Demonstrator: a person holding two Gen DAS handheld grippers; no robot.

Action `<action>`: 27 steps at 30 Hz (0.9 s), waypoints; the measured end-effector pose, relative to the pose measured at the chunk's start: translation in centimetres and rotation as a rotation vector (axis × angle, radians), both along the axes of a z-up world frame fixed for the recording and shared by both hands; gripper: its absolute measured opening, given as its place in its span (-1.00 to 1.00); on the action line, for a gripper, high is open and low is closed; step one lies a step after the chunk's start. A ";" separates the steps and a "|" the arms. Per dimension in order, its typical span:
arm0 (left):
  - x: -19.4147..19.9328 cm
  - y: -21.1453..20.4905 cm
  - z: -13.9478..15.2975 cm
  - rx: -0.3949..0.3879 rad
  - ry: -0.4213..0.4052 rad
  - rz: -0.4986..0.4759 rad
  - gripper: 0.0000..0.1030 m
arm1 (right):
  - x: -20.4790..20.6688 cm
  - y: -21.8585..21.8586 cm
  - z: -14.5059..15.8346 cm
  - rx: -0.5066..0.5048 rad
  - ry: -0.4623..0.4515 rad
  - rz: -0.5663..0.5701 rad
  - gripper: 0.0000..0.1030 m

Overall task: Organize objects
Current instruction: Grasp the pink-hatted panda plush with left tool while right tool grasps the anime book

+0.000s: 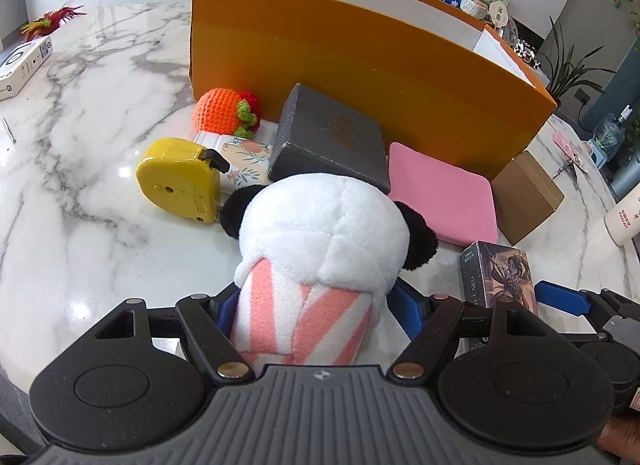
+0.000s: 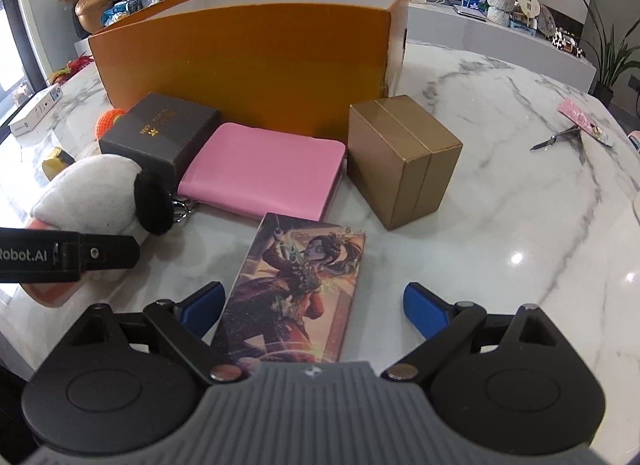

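Note:
My left gripper is shut on a plush panda with a pink-striped body; the panda also shows in the right wrist view. My right gripper is open around an illustrated card box lying flat on the marble table; that box also shows in the left wrist view. A large orange box stands open behind everything. In front of it lie a dark grey box, a pink wallet and a brown box.
A yellow tape measure, a floral tin and a crocheted orange toy lie left of the grey box. A white carton is at far left. Scissors and a pink packet lie at right.

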State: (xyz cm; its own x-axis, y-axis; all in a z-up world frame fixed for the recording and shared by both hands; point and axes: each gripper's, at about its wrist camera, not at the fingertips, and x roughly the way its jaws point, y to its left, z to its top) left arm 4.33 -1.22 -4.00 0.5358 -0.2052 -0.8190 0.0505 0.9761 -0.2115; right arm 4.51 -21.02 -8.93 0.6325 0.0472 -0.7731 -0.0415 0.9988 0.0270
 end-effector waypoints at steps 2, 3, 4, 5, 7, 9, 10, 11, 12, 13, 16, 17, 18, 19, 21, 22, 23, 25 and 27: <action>-0.1 0.0 0.0 0.003 -0.002 0.000 0.67 | -0.1 0.1 0.0 -0.009 -0.004 0.005 0.79; -0.1 -0.1 0.0 0.003 -0.002 0.000 0.67 | -0.1 0.1 0.0 -0.009 -0.005 0.006 0.77; -0.1 -0.1 0.0 0.004 -0.004 0.000 0.66 | -0.2 0.1 0.1 -0.009 -0.007 0.010 0.73; -0.1 -0.1 0.0 0.006 -0.006 0.000 0.66 | -0.2 0.2 0.1 -0.011 -0.009 0.014 0.70; -0.2 -0.1 0.0 0.009 -0.010 0.000 0.65 | -0.3 0.3 0.2 -0.013 -0.012 0.023 0.62; -0.3 -0.2 0.0 0.018 -0.015 -0.002 0.64 | -0.5 0.4 0.3 -0.012 -0.015 0.030 0.56; -0.3 -0.2 0.0 0.023 -0.018 -0.003 0.63 | -0.5 0.5 0.3 -0.011 -0.017 0.033 0.52; -0.4 -0.3 -0.1 0.028 -0.021 -0.004 0.62 | -0.5 0.5 0.3 -0.013 -0.017 0.035 0.51; -0.5 -0.3 -0.1 0.033 -0.024 -0.006 0.61 | -0.5 0.5 0.3 -0.018 -0.019 0.036 0.47; -0.5 -0.4 -0.1 0.037 -0.027 -0.007 0.60 | -0.5 0.6 0.3 -0.023 -0.020 0.037 0.44; -0.6 -0.5 -0.1 0.049 -0.034 -0.010 0.56 | -0.5 0.6 0.3 -0.030 -0.022 0.039 0.39; -0.7 -0.5 -0.1 0.053 -0.036 -0.011 0.55 | -0.5 0.6 0.3 -0.030 -0.022 0.040 0.38; -0.7 -0.6 -0.1 0.054 -0.038 -0.011 0.53 | -0.6 0.6 0.4 -0.032 -0.023 0.043 0.33; -0.8 -0.6 -0.1 0.054 -0.040 -0.011 0.50 | -0.6 0.7 0.4 -0.034 -0.023 0.047 0.29; -0.8 -0.6 -0.1 0.054 -0.045 -0.013 0.41 | -0.6 0.7 0.4 -0.036 -0.024 0.048 0.28; -0.9 -0.7 -0.1 0.057 -0.049 -0.017 0.38 | -0.7 0.7 0.4 -0.035 -0.024 0.049 0.28; -0.9 -0.8 -0.1 0.063 -0.052 -0.020 0.38 | -0.7 0.7 0.4 -0.033 -0.024 0.048 0.28; -1.0 -0.8 -0.1 0.064 -0.055 -0.020 0.37 | -0.7 0.7 0.3 -0.030 -0.025 0.048 0.27; -1.0 -0.7 -0.1 0.064 -0.057 -0.021 0.35 | -0.8 0.6 0.4 -0.024 -0.026 0.047 0.26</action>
